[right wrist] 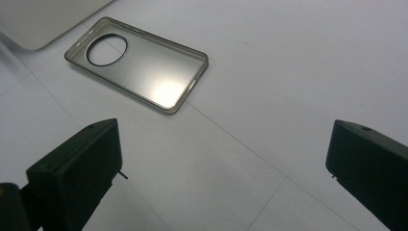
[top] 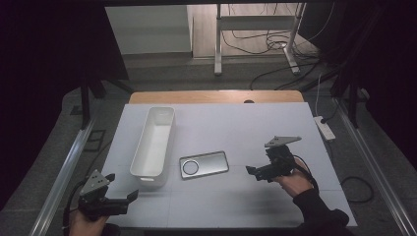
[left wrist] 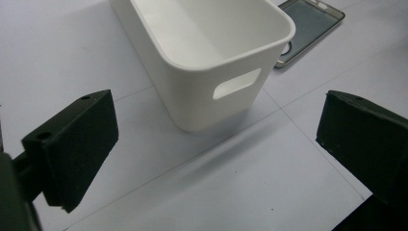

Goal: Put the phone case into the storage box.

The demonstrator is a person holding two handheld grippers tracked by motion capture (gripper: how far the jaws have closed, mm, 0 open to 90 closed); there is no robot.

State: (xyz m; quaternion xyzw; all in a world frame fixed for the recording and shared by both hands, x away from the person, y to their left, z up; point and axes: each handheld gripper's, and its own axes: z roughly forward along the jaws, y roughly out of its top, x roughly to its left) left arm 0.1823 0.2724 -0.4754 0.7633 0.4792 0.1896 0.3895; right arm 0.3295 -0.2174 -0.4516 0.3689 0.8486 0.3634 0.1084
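A translucent grey phone case (top: 204, 164) with a round camera hole lies flat on the white table cover (top: 246, 128), inner side up. A long white bin (top: 169, 129) stands empty to its left, its near end showing a handle slot. My left gripper (top: 121, 187) is open near the front left corner, its jaws aimed at the bin's near end (left wrist: 192, 96); the phone case (left wrist: 312, 24) lies beyond. My right gripper (top: 255, 170) is open just right of the case. In the right gripper view the case (right wrist: 144, 67) lies ahead and left of my open gripper (right wrist: 223, 159).
A wooden table edge (top: 216, 97) shows past the white cover. A white power strip (top: 324, 128) lies off the right edge, with cables on the floor behind. The bin's corner (right wrist: 38, 19) shows at upper left in the right gripper view.
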